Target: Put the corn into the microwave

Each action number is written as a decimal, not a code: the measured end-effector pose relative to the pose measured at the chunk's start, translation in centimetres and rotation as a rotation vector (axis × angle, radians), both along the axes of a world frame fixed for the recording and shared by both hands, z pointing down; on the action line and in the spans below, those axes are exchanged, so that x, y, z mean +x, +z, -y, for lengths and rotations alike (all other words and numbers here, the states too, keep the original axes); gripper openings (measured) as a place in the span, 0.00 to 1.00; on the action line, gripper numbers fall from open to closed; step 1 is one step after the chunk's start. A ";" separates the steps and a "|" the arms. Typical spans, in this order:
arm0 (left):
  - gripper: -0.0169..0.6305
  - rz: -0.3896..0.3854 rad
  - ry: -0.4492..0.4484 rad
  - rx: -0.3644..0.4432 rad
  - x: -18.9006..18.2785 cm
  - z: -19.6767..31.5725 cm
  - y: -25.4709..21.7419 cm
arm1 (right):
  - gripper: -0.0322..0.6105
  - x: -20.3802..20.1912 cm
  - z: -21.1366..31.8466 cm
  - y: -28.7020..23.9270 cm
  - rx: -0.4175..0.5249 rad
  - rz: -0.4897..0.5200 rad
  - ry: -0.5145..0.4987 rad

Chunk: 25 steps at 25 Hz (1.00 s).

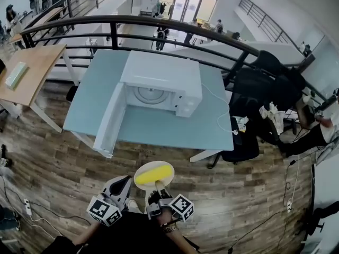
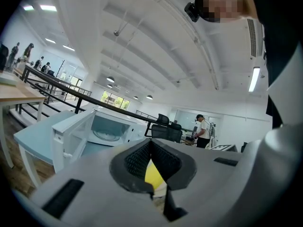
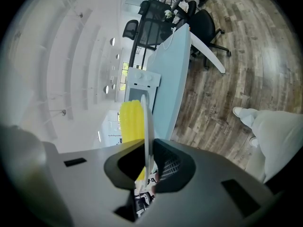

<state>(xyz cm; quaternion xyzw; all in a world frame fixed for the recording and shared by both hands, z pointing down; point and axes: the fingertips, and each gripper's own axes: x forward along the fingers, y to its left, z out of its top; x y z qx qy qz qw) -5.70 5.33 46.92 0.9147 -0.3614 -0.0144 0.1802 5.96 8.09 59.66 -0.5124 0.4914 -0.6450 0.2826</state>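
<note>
Yellow corn [image 1: 153, 175] lies on a plate [image 1: 151, 164] pinched at its rim by the right tool [image 1: 158, 187], the left tool [image 1: 125, 182] closed on nothing, so keep the plate level toward the open microwave [image 1: 159, 83] on the table [image 1: 98, 81].

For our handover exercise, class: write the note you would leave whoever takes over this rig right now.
Left gripper: shut, empty, beside the plate.
Right gripper: shut on the plate's rim, corn lying on it, short of the table.
Microwave: on the table, door open, turntable bare.
Done: corn picked up.
Left: carry the plate over, set it inside.
</note>
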 end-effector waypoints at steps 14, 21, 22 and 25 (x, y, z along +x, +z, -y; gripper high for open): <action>0.03 0.002 -0.038 -0.005 2.4 6.7 -0.1 | 0.09 2.7 7.1 -0.5 0.003 0.012 -0.036; 0.03 0.014 -0.080 0.000 4.4 9.5 -1.2 | 0.09 4.5 11.0 -0.8 0.003 0.033 -0.070; 0.03 0.016 -0.090 -0.001 4.6 9.9 -1.3 | 0.09 4.8 11.5 -0.9 0.004 0.035 -0.079; 0.03 0.017 -0.122 0.007 5.4 11.2 -1.3 | 0.09 5.6 13.3 -0.8 0.006 0.034 -0.107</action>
